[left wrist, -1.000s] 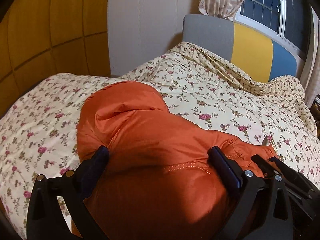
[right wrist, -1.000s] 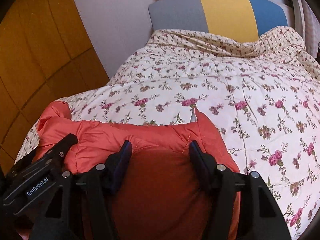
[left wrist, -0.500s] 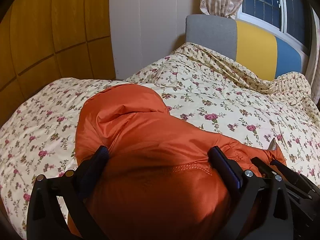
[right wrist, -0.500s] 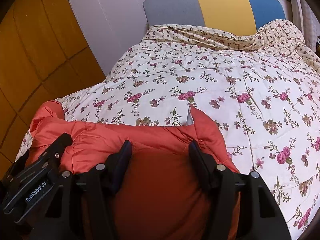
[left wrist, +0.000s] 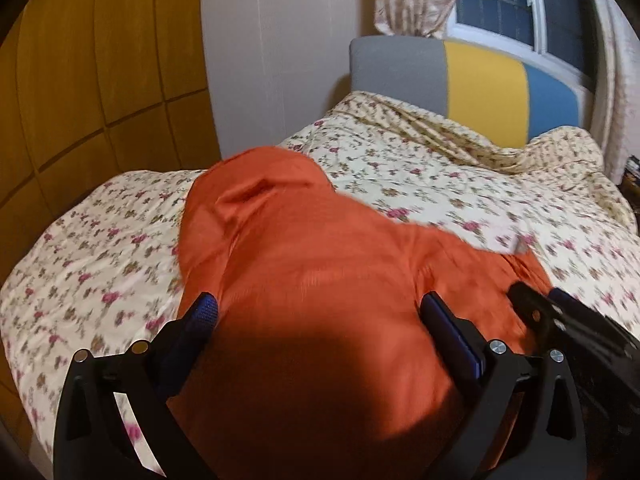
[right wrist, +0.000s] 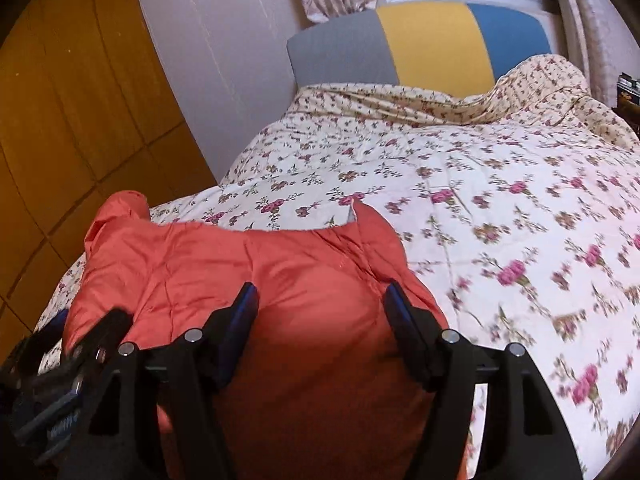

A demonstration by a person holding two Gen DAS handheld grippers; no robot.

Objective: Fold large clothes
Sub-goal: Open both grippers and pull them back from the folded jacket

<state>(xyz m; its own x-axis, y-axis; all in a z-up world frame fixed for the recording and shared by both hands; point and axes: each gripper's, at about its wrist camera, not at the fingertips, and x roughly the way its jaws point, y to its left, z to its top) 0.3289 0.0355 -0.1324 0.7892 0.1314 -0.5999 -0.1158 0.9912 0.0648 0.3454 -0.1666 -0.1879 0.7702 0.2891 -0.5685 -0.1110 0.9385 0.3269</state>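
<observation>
Warm indoor light, fairly bright; window (left wrist: 496, 4) dark, so light comes from inside the room. Heavy shadow on the near part of the orange jacket (left wrist: 320, 280) betw the fingers in both views. Motion blur on the floral bedspread (right wrist: 520, 240), esp towards the right & lower edges. Strong fisheye bend on walls & headboard (left wrist: 480, 76), black vignette in the corners
</observation>
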